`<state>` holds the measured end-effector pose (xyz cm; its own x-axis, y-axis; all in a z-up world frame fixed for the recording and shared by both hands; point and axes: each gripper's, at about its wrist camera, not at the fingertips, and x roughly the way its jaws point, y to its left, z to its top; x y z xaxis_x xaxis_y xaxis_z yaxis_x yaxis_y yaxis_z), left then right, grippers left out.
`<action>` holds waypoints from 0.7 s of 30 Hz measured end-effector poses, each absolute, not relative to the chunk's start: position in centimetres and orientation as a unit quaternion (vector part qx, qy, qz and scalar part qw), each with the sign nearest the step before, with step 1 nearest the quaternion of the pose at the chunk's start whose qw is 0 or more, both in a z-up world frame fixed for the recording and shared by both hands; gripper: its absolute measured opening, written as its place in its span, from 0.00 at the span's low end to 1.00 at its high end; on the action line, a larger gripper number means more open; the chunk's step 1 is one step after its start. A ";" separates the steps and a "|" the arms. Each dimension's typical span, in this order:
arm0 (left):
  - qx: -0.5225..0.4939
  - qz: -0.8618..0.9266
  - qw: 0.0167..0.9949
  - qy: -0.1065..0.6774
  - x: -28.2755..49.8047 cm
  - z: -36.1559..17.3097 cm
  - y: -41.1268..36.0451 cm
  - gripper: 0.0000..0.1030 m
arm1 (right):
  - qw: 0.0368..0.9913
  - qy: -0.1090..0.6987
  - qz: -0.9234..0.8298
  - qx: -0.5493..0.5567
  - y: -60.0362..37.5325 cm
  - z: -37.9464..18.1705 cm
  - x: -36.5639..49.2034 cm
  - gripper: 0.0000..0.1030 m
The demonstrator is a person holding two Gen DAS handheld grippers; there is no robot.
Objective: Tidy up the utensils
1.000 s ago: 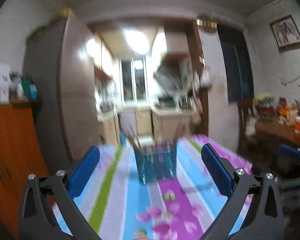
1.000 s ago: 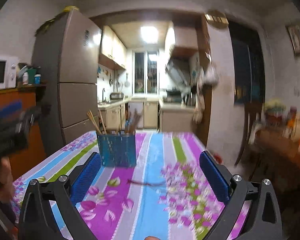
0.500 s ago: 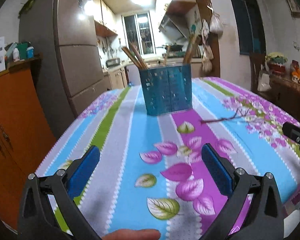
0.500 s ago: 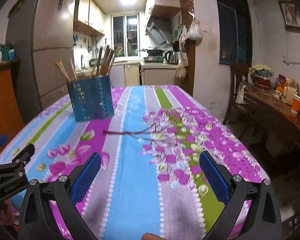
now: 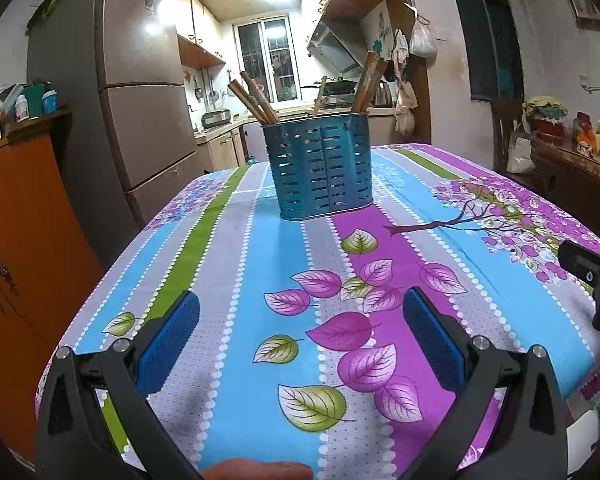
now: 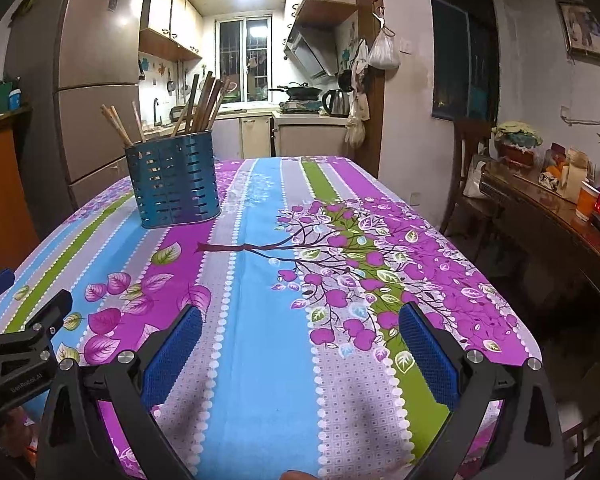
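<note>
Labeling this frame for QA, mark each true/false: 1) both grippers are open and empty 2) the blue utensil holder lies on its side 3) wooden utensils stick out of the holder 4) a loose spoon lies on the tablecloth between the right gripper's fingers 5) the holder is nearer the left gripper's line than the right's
1) True. The left gripper and right gripper both stand open with nothing between the fingers.
2) False. The blue utensil holder stands upright on the tablecloth.
3) True. Wooden utensils rise above its rim.
4) False. Only printed cloth shows there; no loose utensil is visible.
5) True. It sits almost straight ahead of the left gripper, and off to the left in the right wrist view.
</note>
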<state>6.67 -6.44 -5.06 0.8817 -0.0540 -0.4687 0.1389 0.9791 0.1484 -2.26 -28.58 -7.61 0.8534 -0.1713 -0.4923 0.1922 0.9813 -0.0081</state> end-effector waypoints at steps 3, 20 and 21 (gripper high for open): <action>0.088 -0.057 0.966 0.237 6.5 -5.0 -6.6 0.95 | 0.962 0.254 -0.094 0.016 -28.5 -7.5 -2.4 0.95; 0.065 -0.051 0.971 0.225 6.0 -4.6 -6.3 0.95 | 0.964 0.248 -0.097 0.012 -28.2 -6.8 -2.9 0.95; 0.064 -0.046 0.972 0.223 6.0 -4.6 -6.2 0.95 | 0.964 0.248 -0.097 0.012 -28.2 -6.8 -2.9 0.95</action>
